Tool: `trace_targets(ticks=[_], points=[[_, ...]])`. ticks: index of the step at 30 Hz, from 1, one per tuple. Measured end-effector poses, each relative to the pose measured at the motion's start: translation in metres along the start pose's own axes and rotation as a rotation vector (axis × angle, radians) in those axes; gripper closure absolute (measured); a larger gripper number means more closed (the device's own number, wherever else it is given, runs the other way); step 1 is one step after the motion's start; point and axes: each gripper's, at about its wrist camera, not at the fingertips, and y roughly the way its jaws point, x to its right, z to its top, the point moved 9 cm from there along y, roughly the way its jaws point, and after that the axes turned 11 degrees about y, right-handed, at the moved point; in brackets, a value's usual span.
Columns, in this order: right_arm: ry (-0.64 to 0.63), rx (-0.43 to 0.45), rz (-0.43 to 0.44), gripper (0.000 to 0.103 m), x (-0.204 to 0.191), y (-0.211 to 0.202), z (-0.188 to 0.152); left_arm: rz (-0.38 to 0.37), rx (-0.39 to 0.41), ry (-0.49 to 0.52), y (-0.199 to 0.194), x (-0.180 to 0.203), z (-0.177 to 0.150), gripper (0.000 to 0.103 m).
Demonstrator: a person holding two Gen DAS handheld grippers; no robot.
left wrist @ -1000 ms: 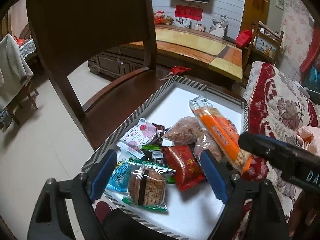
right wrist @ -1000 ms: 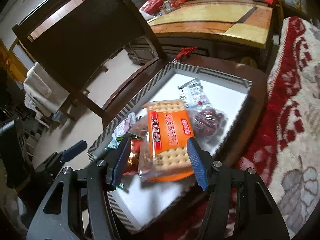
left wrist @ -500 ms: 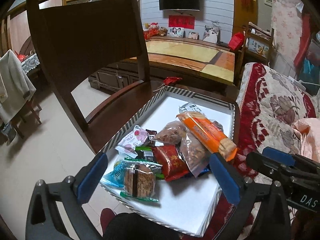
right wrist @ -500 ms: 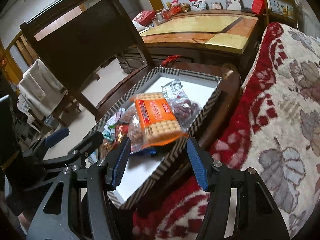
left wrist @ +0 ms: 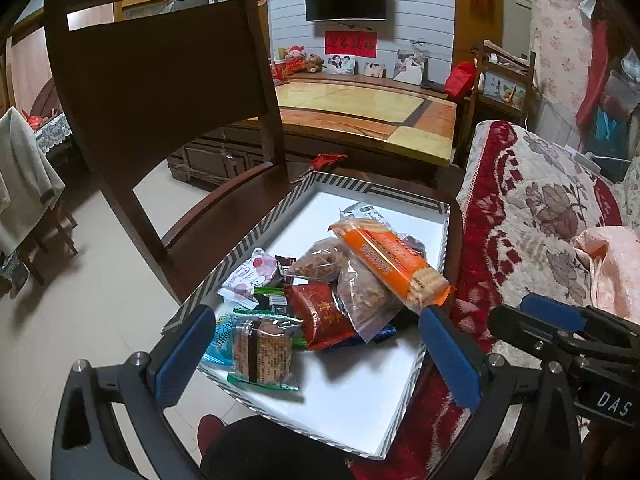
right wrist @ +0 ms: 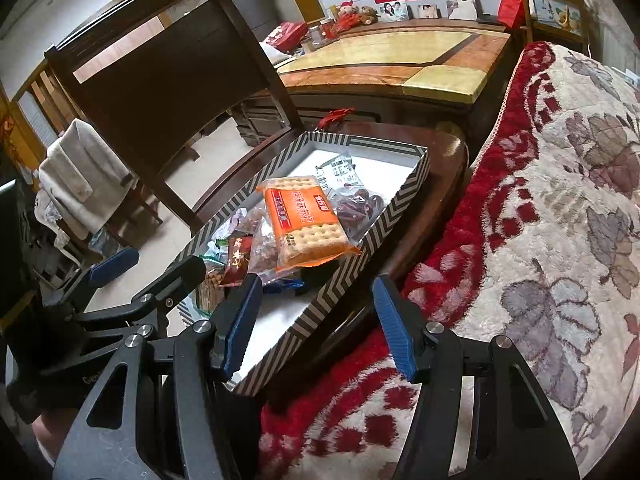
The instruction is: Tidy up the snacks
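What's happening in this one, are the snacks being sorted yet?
A person holds two grippers over a striped box of snacks on a chair seat. Both the left gripper and right gripper are open and hold nothing. The orange cracker pack lies on top of the pile, beside a red packet and a brown biscuit pack.

Orange cracker pack (left wrist: 394, 266) covers dates bag (right wrist: 358, 210); blue packet (left wrist: 382, 334) mostly buried under clear nut bag (left wrist: 366, 300).
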Motion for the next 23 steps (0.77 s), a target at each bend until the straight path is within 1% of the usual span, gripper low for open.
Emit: trace_targets(ticks=[14, 19, 23], points=[[-0.001, -0.010, -0.003, 0.045, -0.0010, -0.0011, -0.0037, 0.005, 0.000, 0.002, -0.0009, 0.0005, -0.0012, 0.000], [0.008, -0.011, -0.001, 0.045, 0.0026, -0.0031, -0.0049, 0.004, 0.028, 0.010, -0.0026, 0.0007, 0.0000, 0.000], [0.020, -0.006, -0.001, 0.045, 0.0070, -0.0061, -0.0048, 0.005, 0.034, 0.019, -0.0041, 0.0037, 0.0016, 0.000]])
